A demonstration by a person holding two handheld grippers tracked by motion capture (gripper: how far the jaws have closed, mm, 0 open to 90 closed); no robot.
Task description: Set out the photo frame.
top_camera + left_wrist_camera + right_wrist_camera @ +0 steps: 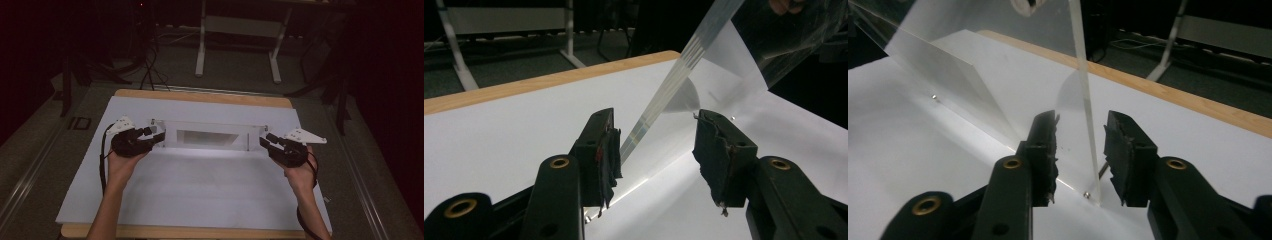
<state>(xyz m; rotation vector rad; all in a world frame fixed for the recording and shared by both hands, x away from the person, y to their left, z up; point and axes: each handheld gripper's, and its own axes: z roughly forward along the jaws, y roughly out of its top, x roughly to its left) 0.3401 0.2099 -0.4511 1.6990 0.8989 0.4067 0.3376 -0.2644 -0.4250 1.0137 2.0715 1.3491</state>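
A clear acrylic box (207, 135) stands on the white sheet (200, 195) that covers the wooden table (200, 96), in the sheet's far half and well inside its edges. Open sheet lies all along the box's near side and in a narrower strip beyond it.

At the box's left end, the left gripper (156, 135) points in at the end wall. In the left gripper view (656, 142) its jaws stand fairly wide, with the wall's thin edge (664, 90) rising between them, close by the left pad (whether that pad touches it I cannot tell); the right pad is apart from it. The left hand (122, 160) holds the tool from below, forearm coming up from the sheet's near edge.

At the box's right end, the right gripper (265, 141) points in likewise. In the right gripper view (1080, 145) its jaws stand moderately open on either side of the end wall (1085, 100), neither pad pressing it. The right hand (300, 172) grips from below, forearm angled inward.
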